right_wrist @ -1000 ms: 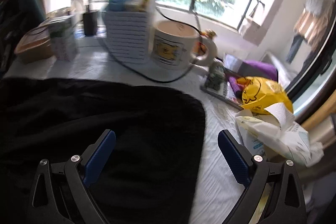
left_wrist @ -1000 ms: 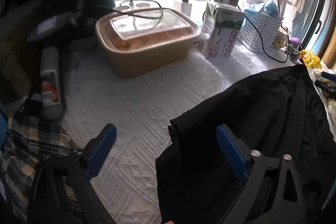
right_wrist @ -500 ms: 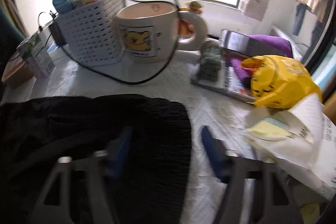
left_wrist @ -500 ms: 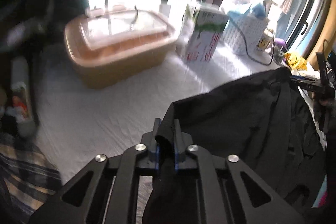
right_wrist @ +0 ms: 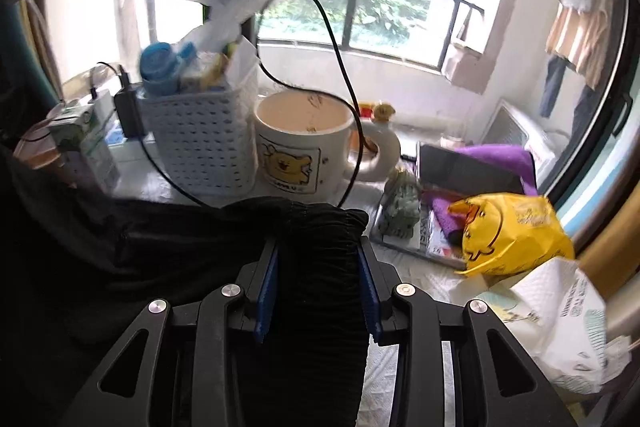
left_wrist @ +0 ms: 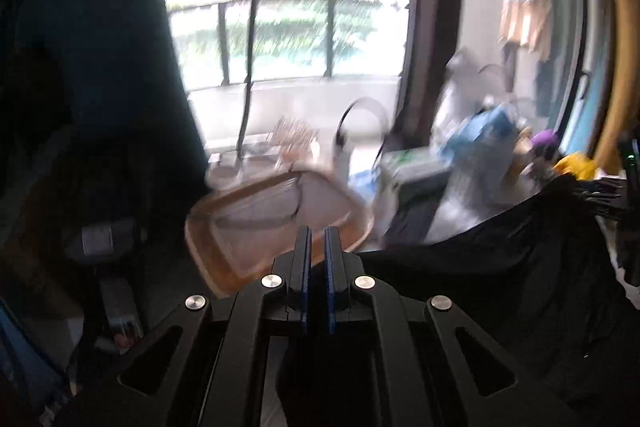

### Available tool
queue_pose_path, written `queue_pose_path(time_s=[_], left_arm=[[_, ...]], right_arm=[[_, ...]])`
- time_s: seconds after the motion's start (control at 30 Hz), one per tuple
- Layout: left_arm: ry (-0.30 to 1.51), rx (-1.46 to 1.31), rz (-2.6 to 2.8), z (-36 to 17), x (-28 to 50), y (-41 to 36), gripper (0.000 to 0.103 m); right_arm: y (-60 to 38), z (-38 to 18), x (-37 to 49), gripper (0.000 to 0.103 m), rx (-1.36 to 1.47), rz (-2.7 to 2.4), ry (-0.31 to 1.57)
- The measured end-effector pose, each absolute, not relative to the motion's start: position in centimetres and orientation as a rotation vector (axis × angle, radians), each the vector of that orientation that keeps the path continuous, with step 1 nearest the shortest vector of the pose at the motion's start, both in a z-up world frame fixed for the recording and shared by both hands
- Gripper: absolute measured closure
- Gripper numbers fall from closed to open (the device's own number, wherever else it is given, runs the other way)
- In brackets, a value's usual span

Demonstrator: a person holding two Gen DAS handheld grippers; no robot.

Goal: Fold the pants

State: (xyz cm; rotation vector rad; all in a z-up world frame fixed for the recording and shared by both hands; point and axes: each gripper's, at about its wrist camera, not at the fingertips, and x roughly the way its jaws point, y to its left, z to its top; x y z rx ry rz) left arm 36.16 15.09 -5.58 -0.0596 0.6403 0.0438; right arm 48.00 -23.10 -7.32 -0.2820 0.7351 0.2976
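Right wrist view: my right claw [right_wrist: 318, 271] is clamped on the gathered waistband of the black pants [right_wrist: 316, 291], the ribbed fabric bunched thick between the two blue pads [right_wrist: 269, 287]. The rest of the cloth spreads off to the left, dark and slack above the white tablecloth [right_wrist: 416, 267]. Just beyond the waistband stands a big white mug [right_wrist: 298, 151] with a yellow bear on it, a white basket [right_wrist: 204, 139] touching its left side, and a black cable [right_wrist: 340, 67] looping over both. A yellow bag [right_wrist: 508, 231] lies to the right.

In the left wrist view everything is smeared. My left claw [left_wrist: 316, 255] has its pads drawn nearly together, and it seems to pinch a thin edge of the pants [left_wrist: 500, 267], though I cannot make out fabric in the slit itself. The black cloth hangs away to the right. Behind the pads sits a tan lidded box [left_wrist: 260, 223].
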Motion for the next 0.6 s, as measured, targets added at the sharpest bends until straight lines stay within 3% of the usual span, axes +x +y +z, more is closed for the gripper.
queue_pose_path(time_s=[0.13,0.2,0.23,0.33,0.47,0.6], left_arm=[[0.753,-0.050,0.066,-8.2,35.5,15.3,0.097],[0.774,-0.064,0.056,-9.0,34.7,15.2,0.096],[0.787,-0.066,0.045,-9.4,34.2,15.1,0.091],[0.806,-0.089,0.047,-10.3,33.0,15.4,0.044],[0.820,-0.154,0.062,-10.6,31.3,15.9,0.043],[0.824,-0.173,-0.021,-9.9,27.7,14.9,0.043]], right_arm=[[-23.6,-9.7,48.5,0.065,-0.280,0.271,0.820],[-24.0,-9.9,48.3,0.058,-0.282,0.276,0.831],[-24.1,-9.7,48.1,0.054,-0.284,0.279,0.825],[-24.4,-8.6,47.5,0.049,-0.293,0.275,0.806],[-24.6,-6.7,46.0,0.032,-0.286,0.289,0.764],[-24.6,-5.6,43.6,0.027,-0.289,0.321,0.748]])
